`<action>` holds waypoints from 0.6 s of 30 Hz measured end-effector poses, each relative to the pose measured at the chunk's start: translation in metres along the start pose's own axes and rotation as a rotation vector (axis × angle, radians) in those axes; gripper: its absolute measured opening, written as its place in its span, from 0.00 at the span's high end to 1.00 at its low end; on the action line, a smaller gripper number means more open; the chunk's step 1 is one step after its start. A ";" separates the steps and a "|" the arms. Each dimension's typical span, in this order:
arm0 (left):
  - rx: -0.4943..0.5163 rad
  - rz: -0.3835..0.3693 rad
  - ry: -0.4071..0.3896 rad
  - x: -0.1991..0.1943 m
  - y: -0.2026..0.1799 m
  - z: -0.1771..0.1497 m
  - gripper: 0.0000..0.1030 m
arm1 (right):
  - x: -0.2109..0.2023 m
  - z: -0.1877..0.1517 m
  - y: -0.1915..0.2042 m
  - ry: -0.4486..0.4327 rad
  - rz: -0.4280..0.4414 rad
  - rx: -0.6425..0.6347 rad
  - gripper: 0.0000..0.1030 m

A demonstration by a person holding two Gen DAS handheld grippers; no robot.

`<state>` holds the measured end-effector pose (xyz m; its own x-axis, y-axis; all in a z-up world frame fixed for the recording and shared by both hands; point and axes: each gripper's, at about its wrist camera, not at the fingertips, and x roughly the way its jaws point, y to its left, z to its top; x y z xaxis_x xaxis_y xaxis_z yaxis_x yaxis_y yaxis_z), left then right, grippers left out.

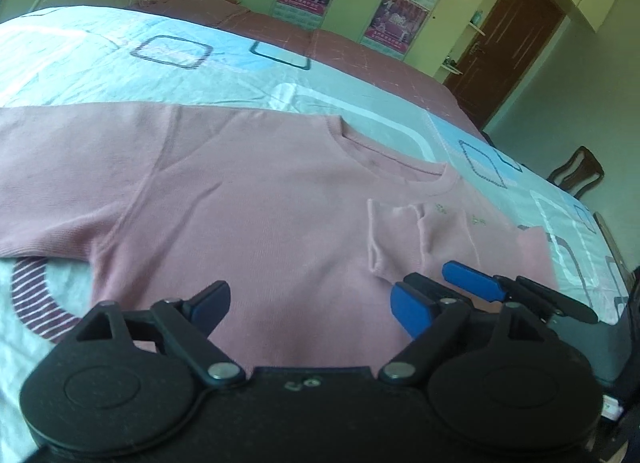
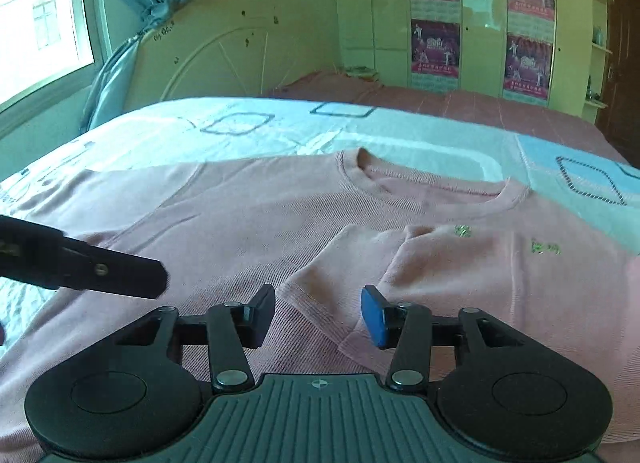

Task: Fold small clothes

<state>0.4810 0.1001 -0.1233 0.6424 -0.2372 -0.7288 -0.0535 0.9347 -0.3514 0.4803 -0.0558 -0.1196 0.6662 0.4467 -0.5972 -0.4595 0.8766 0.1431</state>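
Pink shirt [image 1: 248, 199] lies flat, front up, on the bed [image 1: 120, 63], collar [image 1: 400, 167] at the far side from me, hem nearest me, so it runs straight ahead of both tools and is easy to fold lengthwise. One sleeve [image 2: 360, 275] is already folded in across the chest, cuff end lying just ahead of my right hand-held gripper [image 2: 320, 315]; I judge that side is done. That gripper's jaws stand apart, nothing pinched between them, cloth only passing underneath, so it looks free after laying the sleeve down. My left hand-held gripper [image 1: 312, 303] is also apart and empty, hovering over the lower middle of the shirt body, angled down at the fabric. The other sleeve [image 1: 60, 183] is spread out flat, well off to the left of the left gripper, not yet folded. In the right view the left tool's finger pokes in from the left over that half; in the left view the right tool's blue pads sit just to the right of mine. Probably next is taking the spread sleeve and bringing it over to match. Risk: thin knit, the folded cuff may slide or wrinkle if dragged.
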 end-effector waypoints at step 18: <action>0.147 -0.111 0.033 0.085 -0.078 0.029 0.94 | -0.121 -0.067 -0.153 0.013 -0.425 0.389 0.55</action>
<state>0.5620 0.0148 -0.1413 0.6123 -0.3471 -0.7103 0.1297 0.9304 -0.3429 0.4306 -0.2556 -0.1218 0.7364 0.0406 -0.6753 0.0987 0.9811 0.1666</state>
